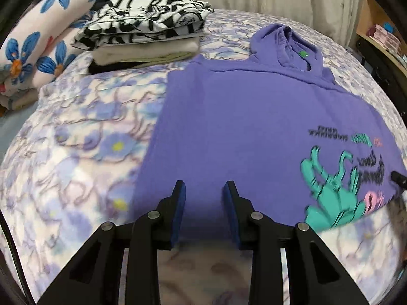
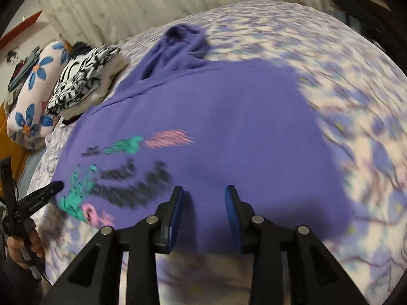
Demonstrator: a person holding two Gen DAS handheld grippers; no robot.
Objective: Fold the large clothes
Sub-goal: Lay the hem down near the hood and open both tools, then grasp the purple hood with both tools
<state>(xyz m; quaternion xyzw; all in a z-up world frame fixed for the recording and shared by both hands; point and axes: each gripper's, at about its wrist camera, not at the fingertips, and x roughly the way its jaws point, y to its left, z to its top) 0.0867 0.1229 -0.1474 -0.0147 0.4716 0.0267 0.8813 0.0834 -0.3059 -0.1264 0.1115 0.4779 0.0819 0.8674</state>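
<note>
A purple hoodie (image 1: 229, 117) lies flat on the bed, sides folded in, hood (image 1: 287, 45) at the far end, a green and pink print (image 1: 335, 193) near its hem. My left gripper (image 1: 204, 185) is open and empty just above the hem on the hoodie's left part. In the right wrist view the hoodie (image 2: 216, 117) fills the middle, and my right gripper (image 2: 204, 190) is open and empty over the hem on its right part. The left gripper's tip (image 2: 48, 189) shows at the left edge there. The right gripper's tip (image 1: 398, 178) shows at the right edge of the left wrist view.
The bed has a lilac floral cover (image 1: 76, 152). A stack of folded clothes (image 1: 145, 33) with a black-and-white top piece sits at the far left, beside a rolled blanket with blue flowers (image 1: 38, 38). A shelf (image 1: 381, 33) stands at the right.
</note>
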